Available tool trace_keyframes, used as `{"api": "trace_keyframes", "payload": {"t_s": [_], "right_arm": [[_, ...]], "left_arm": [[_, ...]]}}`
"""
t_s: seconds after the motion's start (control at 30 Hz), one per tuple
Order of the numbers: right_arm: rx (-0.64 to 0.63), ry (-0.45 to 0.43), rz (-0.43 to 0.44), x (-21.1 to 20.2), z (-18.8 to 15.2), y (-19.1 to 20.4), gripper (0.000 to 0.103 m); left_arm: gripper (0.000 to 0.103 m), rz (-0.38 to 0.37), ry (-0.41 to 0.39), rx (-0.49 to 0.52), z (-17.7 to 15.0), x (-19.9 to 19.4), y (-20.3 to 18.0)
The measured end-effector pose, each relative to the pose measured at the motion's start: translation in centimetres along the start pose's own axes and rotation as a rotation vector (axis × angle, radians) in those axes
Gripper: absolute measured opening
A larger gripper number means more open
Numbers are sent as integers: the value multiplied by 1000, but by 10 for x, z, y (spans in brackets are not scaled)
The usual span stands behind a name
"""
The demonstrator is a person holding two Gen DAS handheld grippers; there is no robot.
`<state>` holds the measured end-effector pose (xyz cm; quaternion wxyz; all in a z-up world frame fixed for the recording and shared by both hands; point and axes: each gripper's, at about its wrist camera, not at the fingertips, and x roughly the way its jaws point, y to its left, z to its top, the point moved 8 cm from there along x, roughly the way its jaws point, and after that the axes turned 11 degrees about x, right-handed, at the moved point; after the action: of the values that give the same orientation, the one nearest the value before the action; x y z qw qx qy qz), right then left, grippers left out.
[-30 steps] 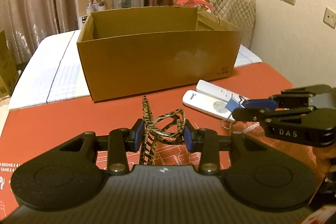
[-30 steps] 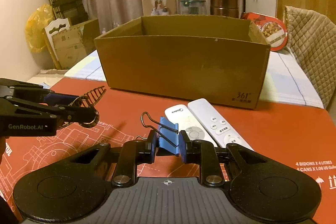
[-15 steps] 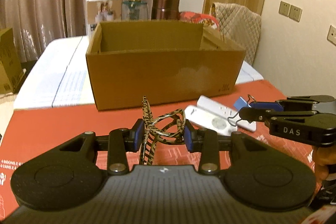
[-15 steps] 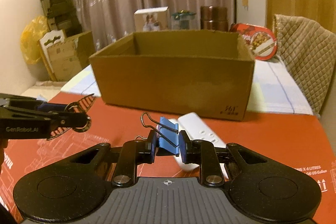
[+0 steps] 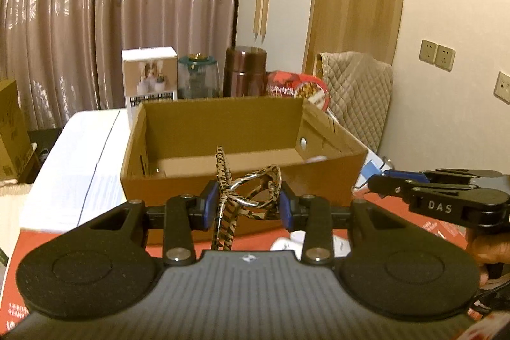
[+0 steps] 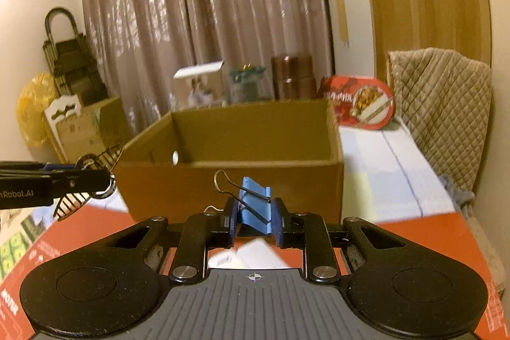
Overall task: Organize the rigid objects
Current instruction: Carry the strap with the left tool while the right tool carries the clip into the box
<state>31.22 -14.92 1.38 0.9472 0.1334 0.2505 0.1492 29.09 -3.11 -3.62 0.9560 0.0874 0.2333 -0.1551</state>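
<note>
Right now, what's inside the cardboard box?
The cardboard box shows mostly bare floor, with something small and white by its right wall, too small to identify. The near wall hides the floor's front strip.

You can read "DAS" on the side of the right gripper [image 5: 374, 182] in your left wrist view. Your right wrist view shows "Robot.AI", cut off by the frame's left edge, on the left gripper [image 6: 110, 180].

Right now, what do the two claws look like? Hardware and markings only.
Both are matte black linkage claws with blue pads, silver pivot screws and a ribbed grey body with two round discs. The right claw reads "DAS" on its side; the left claw shows "Robot.AI", the start cut off. No sleeves visible.
</note>
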Motion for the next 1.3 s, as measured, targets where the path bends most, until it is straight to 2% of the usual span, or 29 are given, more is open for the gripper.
{"api": "trace_keyframes", "payload": {"t_s": [0.27,0.73,1.03,1.3], "right_arm": [[5,-46,11,23,36,-3,19],[-18,-73,26,66,72,1,19],[30,-40,10,102,79,-17,19],[58,11,9,123,72,-27,19]], "left_arm": [[34,3,-9,2,34,35,16],[34,-11,14,-15,47,89,34],[34,7,54,-50,44,125,67],[34,7,89,-78,34,144,78]]}}
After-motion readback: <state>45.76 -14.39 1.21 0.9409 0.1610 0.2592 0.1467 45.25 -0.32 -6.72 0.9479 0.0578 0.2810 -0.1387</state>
